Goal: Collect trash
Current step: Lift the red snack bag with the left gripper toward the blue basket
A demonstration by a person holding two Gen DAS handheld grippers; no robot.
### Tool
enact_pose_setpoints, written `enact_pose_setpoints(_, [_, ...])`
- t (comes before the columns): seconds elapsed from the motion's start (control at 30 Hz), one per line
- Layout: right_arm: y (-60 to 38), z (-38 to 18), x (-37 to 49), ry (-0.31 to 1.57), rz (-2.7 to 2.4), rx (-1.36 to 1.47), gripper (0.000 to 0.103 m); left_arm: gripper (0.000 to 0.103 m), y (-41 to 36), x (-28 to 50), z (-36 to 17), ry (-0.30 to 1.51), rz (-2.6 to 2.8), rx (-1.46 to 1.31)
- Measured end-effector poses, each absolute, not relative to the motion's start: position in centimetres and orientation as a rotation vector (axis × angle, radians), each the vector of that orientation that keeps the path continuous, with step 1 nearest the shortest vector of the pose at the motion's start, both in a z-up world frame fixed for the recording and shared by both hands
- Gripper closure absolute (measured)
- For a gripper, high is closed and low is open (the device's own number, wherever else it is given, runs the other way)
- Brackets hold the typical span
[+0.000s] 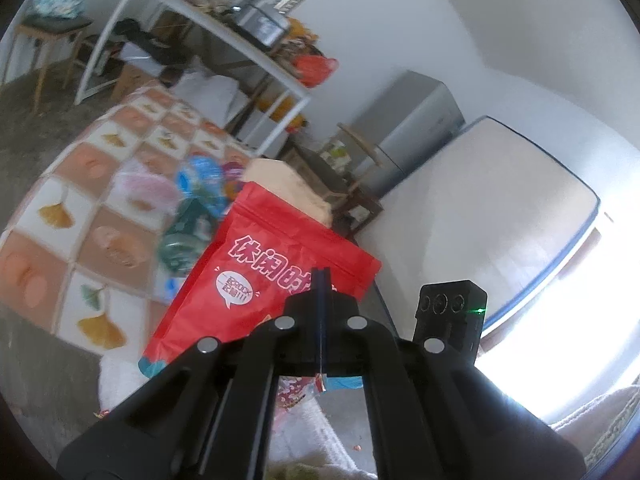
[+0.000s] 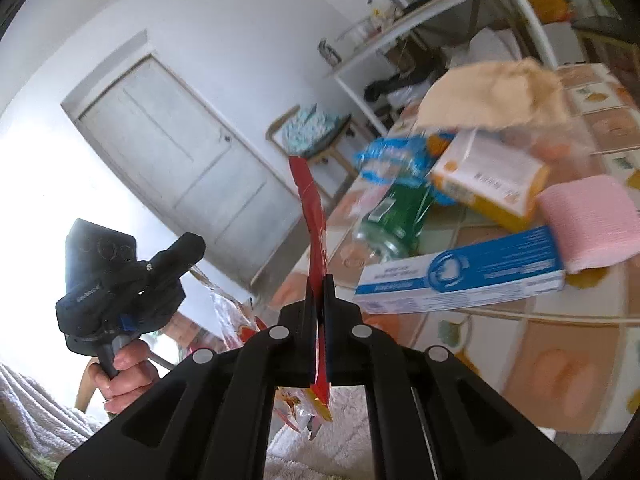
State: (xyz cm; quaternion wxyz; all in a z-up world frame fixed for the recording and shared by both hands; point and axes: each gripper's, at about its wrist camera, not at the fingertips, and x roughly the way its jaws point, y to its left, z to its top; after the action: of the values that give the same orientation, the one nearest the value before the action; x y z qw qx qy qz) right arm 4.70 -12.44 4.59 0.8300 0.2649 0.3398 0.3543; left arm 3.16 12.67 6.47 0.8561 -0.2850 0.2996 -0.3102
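My right gripper (image 2: pixel 319 284) is shut on a red snack bag (image 2: pixel 314 208), which stands edge-on up out of its jaws. In the left wrist view the same red bag (image 1: pixel 260 280) shows face-on with white lettering, held up above the table. My left gripper (image 1: pixel 322 280) is shut on a thin crinkled wrapper (image 1: pixel 296 396), clear with red print, that hangs below its fingers. From the right wrist view, a hand (image 2: pixel 124 372) holds the left gripper (image 2: pixel 188 246) at the left, the wrapper (image 2: pixel 232 316) trailing under it.
On the table's ginkgo-patterned cloth (image 2: pixel 560 360) lie a green bottle (image 2: pixel 396 220), a blue-and-white box (image 2: pixel 460 276), an orange-and-white box (image 2: pixel 492 180), a pink roll (image 2: pixel 588 224) and tan paper (image 2: pixel 492 92). A white rack (image 1: pixel 200 28) stands behind, a door (image 2: pixel 180 152) to the left.
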Motion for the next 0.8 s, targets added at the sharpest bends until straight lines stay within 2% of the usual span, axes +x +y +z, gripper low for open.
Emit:
enact_pose_setpoints(0.2, [-19.9, 6.1, 1.5, 0.606, 0.647, 0.625, 0.1, 0.103, 7.2, 4.4, 8.6, 0.648, -0.771, -0.563])
enact_pose_setpoints(0.4, [-28.2, 7.6, -3.0, 0.488, 0.448, 0.669, 0.1, 0.103, -1.3, 7.7, 10.3, 0.704, -0.934, -0.526])
enact_pose_setpoints(0.6, [-37.9, 7.0, -7.2, 0.433, 0.16, 0.724, 0.1, 0.103, -14.3, 12.0, 10.0, 0.817, -1.089, -0.459])
enact_pose_setpoints(0.8, [-45.8, 4.7, -9.4, 0.434, -0.073, 0.765, 0.1, 0.103, -29.9, 14.5, 7.3, 0.95, -1.16, -0.267])
